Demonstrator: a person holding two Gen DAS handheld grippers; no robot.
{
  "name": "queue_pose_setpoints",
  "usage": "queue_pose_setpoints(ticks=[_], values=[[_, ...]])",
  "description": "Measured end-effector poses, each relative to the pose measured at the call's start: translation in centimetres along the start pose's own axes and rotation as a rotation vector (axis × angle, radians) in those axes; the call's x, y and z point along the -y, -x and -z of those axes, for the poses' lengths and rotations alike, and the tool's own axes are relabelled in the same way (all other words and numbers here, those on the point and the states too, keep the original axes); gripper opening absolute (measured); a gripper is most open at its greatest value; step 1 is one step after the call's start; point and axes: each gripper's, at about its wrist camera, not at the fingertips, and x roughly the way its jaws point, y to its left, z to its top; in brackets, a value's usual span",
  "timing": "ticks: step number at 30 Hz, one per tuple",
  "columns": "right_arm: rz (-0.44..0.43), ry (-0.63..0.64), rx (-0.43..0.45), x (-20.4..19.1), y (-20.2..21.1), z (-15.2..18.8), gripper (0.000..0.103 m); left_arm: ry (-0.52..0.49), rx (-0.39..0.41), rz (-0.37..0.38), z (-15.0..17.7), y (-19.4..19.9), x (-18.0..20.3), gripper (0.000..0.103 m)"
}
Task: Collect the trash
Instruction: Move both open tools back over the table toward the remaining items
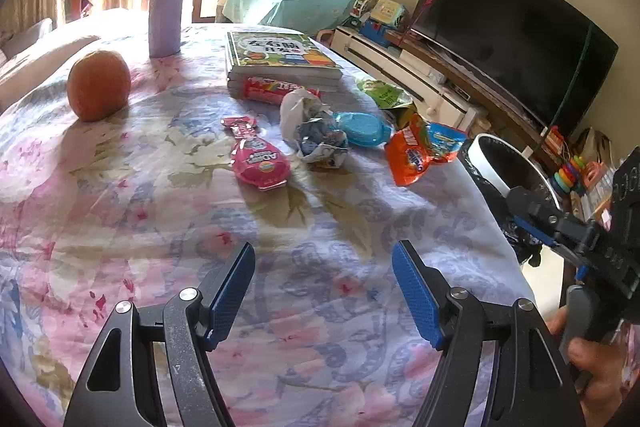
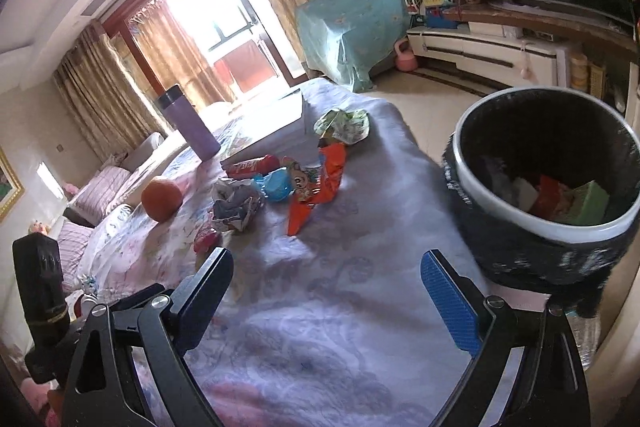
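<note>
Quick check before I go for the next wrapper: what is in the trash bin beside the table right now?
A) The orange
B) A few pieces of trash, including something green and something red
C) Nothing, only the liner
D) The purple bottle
B: the right wrist view looks down into the trash bin, where green, red and white pieces lie at the bottom; the orange and the purple bottle stand on the table.

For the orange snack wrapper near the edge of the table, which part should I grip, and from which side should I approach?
Probably best to grip the orange snack wrapper at its long pointed end, which lies flat and free on the cloth toward the camera. Come from above on the near side with the right gripper, whose jaws stand open. The far end is crowded: the blue lid and the green wrapper lie close to it.
</note>
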Motion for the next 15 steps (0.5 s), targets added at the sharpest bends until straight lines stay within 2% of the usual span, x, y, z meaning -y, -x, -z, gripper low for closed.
queue_pose_setpoints(ticks=[9,12,13,15], values=[[0.007,0.032,-0.013,-0.9,-2.2,-0.5,0.095,0.002,-0.005,0.000,-1.2,-1.5,-0.7,0.071],[-0.008,0.026,-0.050,-0.6,-3.5,-1.3,0.094,-0.011,0.004,-0.006,-2.2,-2.1,-0.5,0.069],[-0.012,0.032,-0.057,-0.7,-3.8,-1.4,0.093,-0.018,0.009,-0.005,-2.8,-2.4,-0.4,0.069],[-0.006,0.050,-0.069,-0.8,-4.5,-1.8,0.084,-0.030,0.012,-0.009,-3.5,-3.1,-0.3,0.069]])
